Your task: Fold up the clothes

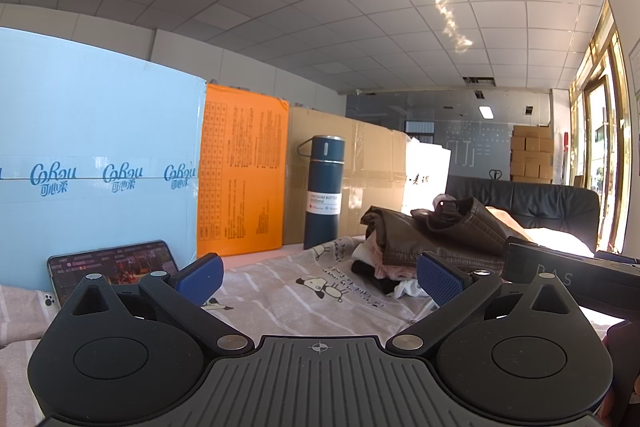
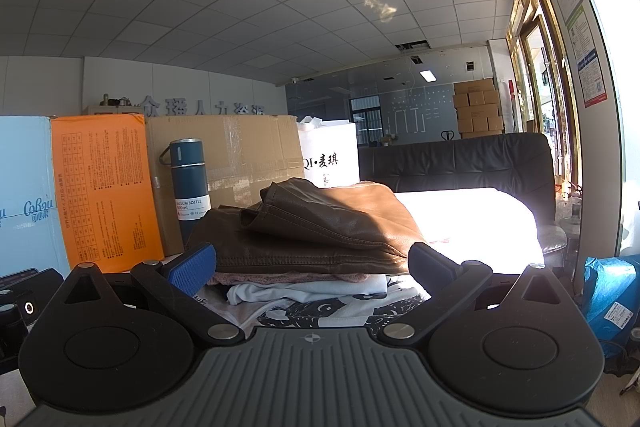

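Both jaws spread wide, nothing held. Left gripper over the printed sheet, right gripper facing the clothes pile, brown jacket on top. Risk: grabbing low drags several layers, toppling pile toward bottle.

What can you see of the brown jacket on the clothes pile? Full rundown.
The brown jacket looks like leather or faux leather, grained with stitched seams. It lies roughly folded, rumpled, on top of the clothes pile, resting on a pinkish knit layer with white and black-and-white printed garments beneath. One flap bunches up at its upper left. Sunlight hits its right half. The blue vacuum bottle stands behind its left end; contact is unclear. Neither gripper touches it: the right gripper is open just in front.
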The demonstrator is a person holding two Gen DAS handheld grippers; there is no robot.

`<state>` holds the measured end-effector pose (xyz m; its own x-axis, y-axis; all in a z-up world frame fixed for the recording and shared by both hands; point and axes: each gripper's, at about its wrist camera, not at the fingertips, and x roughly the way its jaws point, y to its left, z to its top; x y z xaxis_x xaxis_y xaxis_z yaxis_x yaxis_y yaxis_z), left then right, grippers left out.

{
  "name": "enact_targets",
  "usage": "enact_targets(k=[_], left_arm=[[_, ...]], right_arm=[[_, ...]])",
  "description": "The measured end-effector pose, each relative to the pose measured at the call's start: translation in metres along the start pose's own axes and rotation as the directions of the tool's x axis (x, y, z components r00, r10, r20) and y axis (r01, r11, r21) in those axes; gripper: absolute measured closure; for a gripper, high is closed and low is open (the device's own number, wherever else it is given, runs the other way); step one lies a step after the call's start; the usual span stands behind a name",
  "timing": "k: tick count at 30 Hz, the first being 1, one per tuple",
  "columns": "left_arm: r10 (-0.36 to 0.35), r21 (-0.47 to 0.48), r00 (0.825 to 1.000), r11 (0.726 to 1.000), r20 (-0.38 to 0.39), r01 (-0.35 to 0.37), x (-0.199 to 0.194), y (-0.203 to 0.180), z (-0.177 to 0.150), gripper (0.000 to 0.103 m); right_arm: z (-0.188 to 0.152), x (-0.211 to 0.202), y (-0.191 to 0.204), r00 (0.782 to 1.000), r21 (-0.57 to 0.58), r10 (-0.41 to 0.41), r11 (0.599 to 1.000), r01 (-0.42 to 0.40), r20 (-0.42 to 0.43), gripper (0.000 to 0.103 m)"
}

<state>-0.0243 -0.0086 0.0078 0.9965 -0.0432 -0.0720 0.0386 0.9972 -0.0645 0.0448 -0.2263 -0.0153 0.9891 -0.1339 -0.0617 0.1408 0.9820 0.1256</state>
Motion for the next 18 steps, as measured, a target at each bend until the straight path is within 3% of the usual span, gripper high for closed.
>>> enact_targets(k=[18], left_arm=[[-0.001, 0.001, 1.000, 1.000, 0.001, 0.001, -0.0021, 0.0004, -0.0001, 0.000]], right_arm=[[-0.0004, 0.0010, 0.0010, 1.000, -0.002, 0.001, 1.000, -0.001, -0.002, 0.000]])
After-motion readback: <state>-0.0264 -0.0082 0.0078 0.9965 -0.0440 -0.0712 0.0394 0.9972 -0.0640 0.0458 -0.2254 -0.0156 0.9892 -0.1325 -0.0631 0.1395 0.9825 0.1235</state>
